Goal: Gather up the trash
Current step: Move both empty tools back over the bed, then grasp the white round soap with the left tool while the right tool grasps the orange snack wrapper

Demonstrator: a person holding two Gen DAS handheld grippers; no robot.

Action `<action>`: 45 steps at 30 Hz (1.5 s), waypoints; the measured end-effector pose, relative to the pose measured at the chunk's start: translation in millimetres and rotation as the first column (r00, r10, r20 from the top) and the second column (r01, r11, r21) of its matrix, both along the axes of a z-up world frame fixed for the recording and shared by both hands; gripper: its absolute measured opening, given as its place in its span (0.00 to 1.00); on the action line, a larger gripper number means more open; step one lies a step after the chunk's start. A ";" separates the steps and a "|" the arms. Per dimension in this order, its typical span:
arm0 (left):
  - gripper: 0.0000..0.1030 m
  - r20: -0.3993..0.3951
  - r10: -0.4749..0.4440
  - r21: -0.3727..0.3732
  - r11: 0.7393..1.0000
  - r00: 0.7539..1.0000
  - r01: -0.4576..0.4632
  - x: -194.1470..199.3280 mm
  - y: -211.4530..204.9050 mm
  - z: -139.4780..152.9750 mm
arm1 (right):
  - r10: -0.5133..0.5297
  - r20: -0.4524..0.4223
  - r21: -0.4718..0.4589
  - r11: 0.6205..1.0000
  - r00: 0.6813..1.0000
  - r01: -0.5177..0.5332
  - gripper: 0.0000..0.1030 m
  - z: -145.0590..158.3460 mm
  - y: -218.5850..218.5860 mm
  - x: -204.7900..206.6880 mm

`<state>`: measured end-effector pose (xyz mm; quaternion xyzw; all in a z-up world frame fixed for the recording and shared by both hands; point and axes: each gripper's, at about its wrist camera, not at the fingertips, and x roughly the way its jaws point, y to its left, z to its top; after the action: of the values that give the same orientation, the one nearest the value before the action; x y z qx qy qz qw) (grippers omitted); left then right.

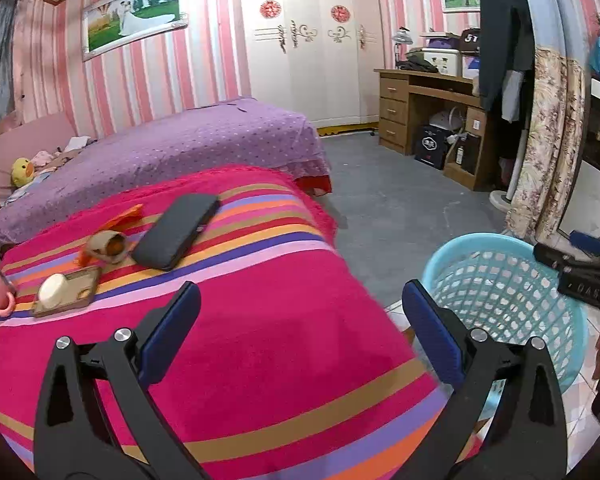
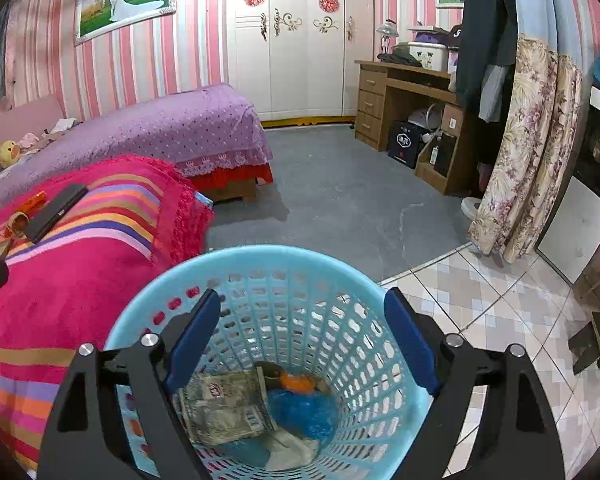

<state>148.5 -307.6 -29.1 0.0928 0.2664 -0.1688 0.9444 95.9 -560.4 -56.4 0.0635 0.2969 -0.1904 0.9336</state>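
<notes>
The right gripper (image 2: 302, 338) hangs over the blue basket (image 2: 400, 296), jaws wide and empty — crumpled wrappers (image 2: 224, 404) and a blue bag (image 2: 300, 410) lie in its bottom. Beside the basket, the left gripper (image 1: 300, 314) hovers above the striped blanket (image 1: 260, 300), jaws wide, empty — a paper cup (image 1: 108, 246) lies farther off.

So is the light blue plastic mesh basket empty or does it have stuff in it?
Not empty. The light blue plastic mesh basket holds a crumpled printed wrapper, blue plastic and an orange scrap.

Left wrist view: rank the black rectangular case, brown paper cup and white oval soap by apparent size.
1. Black rectangular case, clearly largest.
2. Brown paper cup and white oval soap look alike; the soap lies nearer the camera, so unranked.
</notes>
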 end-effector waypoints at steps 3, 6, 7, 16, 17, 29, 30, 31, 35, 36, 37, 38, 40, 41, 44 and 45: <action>0.95 0.008 0.030 0.012 0.999 1.000 -0.030 -0.8 21.0 3.0 | -0.001 0.032 -0.050 0.999 1.000 0.003 0.96 11.9 20.6 0.5; 0.95 -0.005 0.063 0.000 0.998 0.998 -0.063 0.3 47.9 7.8 | 0.024 0.037 -0.056 0.998 0.999 -0.022 0.96 17.2 39.8 7.0; 0.95 -0.002 0.076 0.000 0.997 0.997 -0.076 0.6 58.8 9.9 | 0.043 0.038 -0.055 0.998 0.998 -0.041 0.96 18.7 48.6 10.4; 0.95 0.048 0.212 0.018 0.977 0.976 -0.213 -1.1 159.5 32.4 | 0.201 0.064 -0.051 0.979 0.978 -0.198 0.96 31.5 143.9 38.8; 0.95 0.058 0.232 0.021 0.972 0.971 -0.233 -0.9 171.9 34.1 | 0.220 0.071 -0.048 0.975 0.973 -0.217 0.96 32.3 156.8 41.5; 0.95 -0.013 0.410 0.003 0.912 0.912 -0.410 40.7 294.6 14.1 | 0.389 0.065 -0.055 0.921 0.919 -0.386 0.96 21.4 269.7 68.2; 0.95 -0.021 0.415 0.006 0.910 0.909 -0.415 43.6 298.8 11.3 | 0.394 0.054 -0.053 0.919 0.917 -0.392 0.96 17.7 275.2 72.1; 0.95 -0.035 0.422 0.008 0.906 0.906 -0.422 48.7 304.8 8.1 | 0.397 0.046 -0.051 0.917 0.917 -0.395 0.96 15.5 277.9 75.1; 0.95 -0.076 0.435 0.016 0.900 0.897 -0.435 64.6 317.4 -3.4 | 0.410 0.010 -0.050 0.911 0.912 -0.409 0.96 4.8 290.3 91.9; 0.95 -0.081 0.434 0.022 0.901 0.897 -0.433 68.8 318.4 -5.3 | 0.410 0.010 -0.050 0.911 0.912 -0.409 0.96 4.8 290.3 91.9; 0.95 -0.083 0.432 0.036 0.902 0.898 -0.430 76.7 319.3 -7.8 | 0.410 -0.007 -0.056 0.911 0.912 -0.410 0.96 3.8 292.2 103.3; 0.95 -0.082 0.429 0.042 0.904 0.900 -0.426 82.2 320.0 -9.0 | 0.414 -0.011 -0.048 0.909 0.910 -0.415 0.96 3.6 292.3 109.8; 0.95 -0.085 0.416 0.044 0.909 0.906 -0.413 95.1 319.5 -11.1 | 0.421 -0.014 -0.040 0.906 0.907 -0.421 0.96 4.4 292.2 114.9; 0.95 -0.092 0.408 0.040 0.913 0.908 -0.407 103.7 319.3 -13.2 | 0.426 -0.019 -0.039 0.904 0.904 -0.426 0.96 4.5 292.2 120.8; 0.94 -0.134 0.383 0.027 0.924 0.914 -0.383 127.7 316.2 -20.9 | 0.432 -0.039 -0.060 0.899 0.901 -0.433 0.96 1.8 294.1 137.5; 0.94 -0.144 0.375 0.026 0.926 0.916 -0.376 134.2 313.7 -23.3 | 0.431 -0.048 -0.066 0.899 0.901 -0.433 0.96 0.0 294.7 143.4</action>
<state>282.7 6.1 -52.4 0.0262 0.3474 0.0089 0.9373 239.3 -265.8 -56.4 -0.0419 0.3115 0.0093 0.9493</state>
